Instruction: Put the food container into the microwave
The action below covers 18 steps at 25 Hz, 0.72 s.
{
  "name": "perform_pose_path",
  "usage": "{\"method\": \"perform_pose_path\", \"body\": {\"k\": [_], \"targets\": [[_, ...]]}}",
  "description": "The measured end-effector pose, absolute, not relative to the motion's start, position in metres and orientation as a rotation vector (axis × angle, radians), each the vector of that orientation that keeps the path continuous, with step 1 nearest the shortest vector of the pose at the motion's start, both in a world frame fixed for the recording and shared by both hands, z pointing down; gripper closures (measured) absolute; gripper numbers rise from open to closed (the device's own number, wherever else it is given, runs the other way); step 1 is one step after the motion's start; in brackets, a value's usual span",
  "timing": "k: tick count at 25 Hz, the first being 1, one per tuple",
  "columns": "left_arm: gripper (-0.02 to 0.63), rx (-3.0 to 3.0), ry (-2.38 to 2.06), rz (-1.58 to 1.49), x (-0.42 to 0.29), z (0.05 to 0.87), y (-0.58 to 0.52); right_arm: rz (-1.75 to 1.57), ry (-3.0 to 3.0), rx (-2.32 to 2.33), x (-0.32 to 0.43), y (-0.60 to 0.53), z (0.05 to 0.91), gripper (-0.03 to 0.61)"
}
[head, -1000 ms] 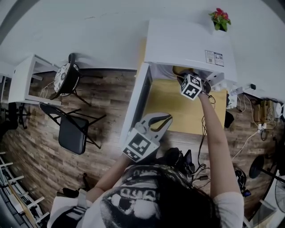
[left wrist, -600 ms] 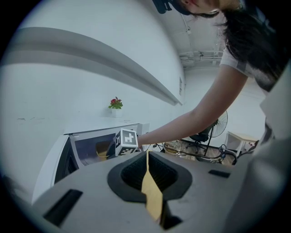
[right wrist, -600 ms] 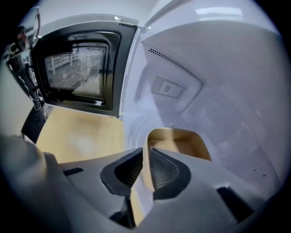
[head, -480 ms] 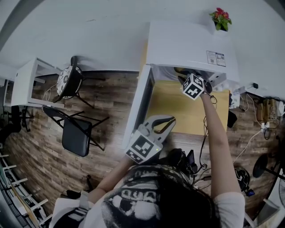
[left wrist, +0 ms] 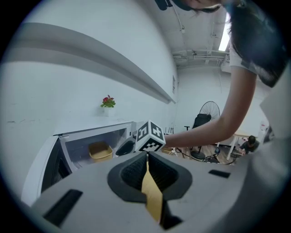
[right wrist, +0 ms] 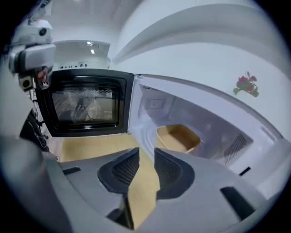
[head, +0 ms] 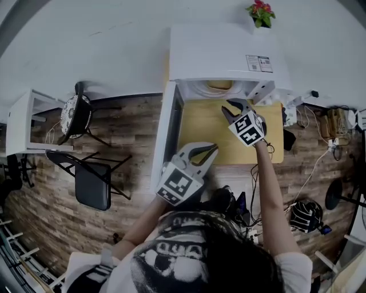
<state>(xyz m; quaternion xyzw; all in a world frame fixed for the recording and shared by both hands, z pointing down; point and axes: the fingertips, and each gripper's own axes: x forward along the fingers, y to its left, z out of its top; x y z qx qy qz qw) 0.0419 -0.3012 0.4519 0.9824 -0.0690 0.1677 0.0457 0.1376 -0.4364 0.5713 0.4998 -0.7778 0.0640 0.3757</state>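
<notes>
The food container (right wrist: 178, 139) sits inside the microwave (head: 223, 51), on the cavity floor toward the back, and it shows in the head view as a tan shape just behind the opening. The microwave door (right wrist: 86, 107) is swung wide to the person's left, its dark window facing the right gripper view. The right gripper (right wrist: 146, 157) is held just outside the cavity, above the yellow wooden table (head: 229, 137), pointing in at the container. Its jaws stand apart with nothing between them, only the tabletop showing through the gap. It touches neither the container nor the microwave. The left gripper (left wrist: 146, 157) hangs lower and nearer the person, beside the edge of the open door. Its ribbed pads are drawn together, with only a thin sliver of table visible between them, and it grips nothing. A small potted plant (head: 260, 11) with red flowers stands on top of the microwave, and a black folding chair (head: 91, 183) stands on the wood floor well off to the left
</notes>
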Motion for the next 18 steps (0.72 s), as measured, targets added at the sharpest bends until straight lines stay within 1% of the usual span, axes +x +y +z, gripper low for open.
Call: {"method": "perform_pose_path", "body": {"k": [12,18], "targets": [[0.603,3.011,-0.141,0.542,0.061,0.462,-0.273,0.454,-2.045,1.629,0.129,-0.301,0.559,0.476],[0.603,3.012,-0.173,0.546,0.065,0.461,-0.249,0.527,-2.054,1.711,0.12,-0.233,0.548,0.476]]}}
